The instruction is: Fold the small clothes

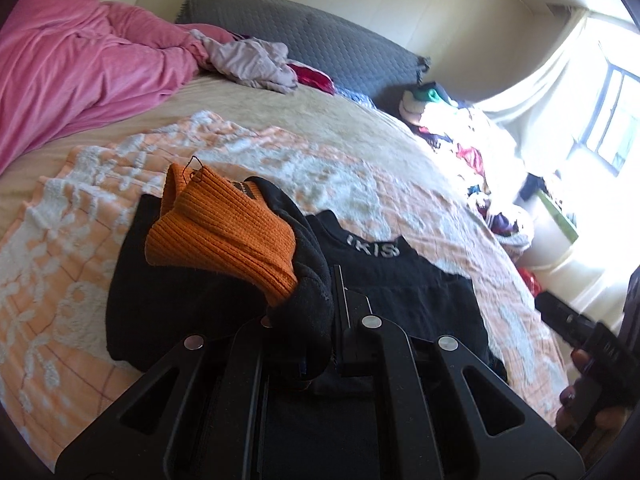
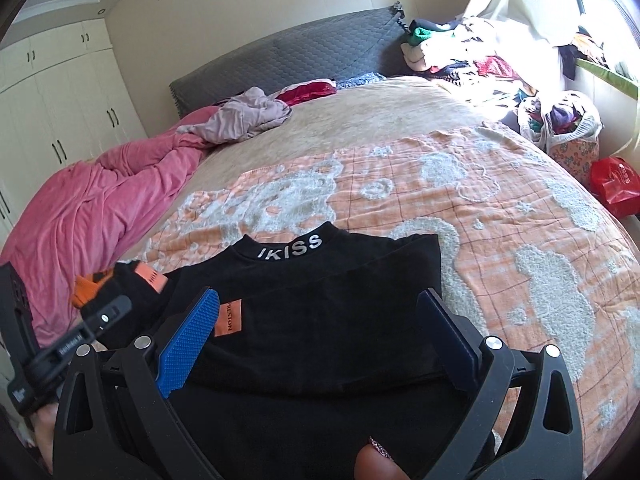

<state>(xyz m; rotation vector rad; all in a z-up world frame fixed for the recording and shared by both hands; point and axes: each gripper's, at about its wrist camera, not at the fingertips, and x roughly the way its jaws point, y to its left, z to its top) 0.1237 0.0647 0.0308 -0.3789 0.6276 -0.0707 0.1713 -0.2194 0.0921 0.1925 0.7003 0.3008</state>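
Note:
A small black top (image 2: 320, 320) with white "IKISS" lettering on its collar lies on the orange and white blanket (image 2: 500, 220); it also shows in the left wrist view (image 1: 400, 276). My left gripper (image 1: 316, 312) is shut on the top's black sleeve with its orange ribbed cuff (image 1: 224, 228), holding it lifted above the left part of the body. In the right wrist view that sleeve (image 2: 120, 288) hangs at the left. My right gripper (image 2: 320, 344) is open and empty, its blue pads (image 2: 188, 344) spread over the top's lower half.
A pink blanket (image 1: 72, 68) is heaped at the bed's left. A lilac garment (image 2: 248, 116) and a red one (image 2: 308, 92) lie by the grey headboard (image 2: 288, 52). Piled clothes (image 2: 480, 60), a full bag (image 2: 560, 124) and a red bag (image 2: 612, 184) stand right of the bed.

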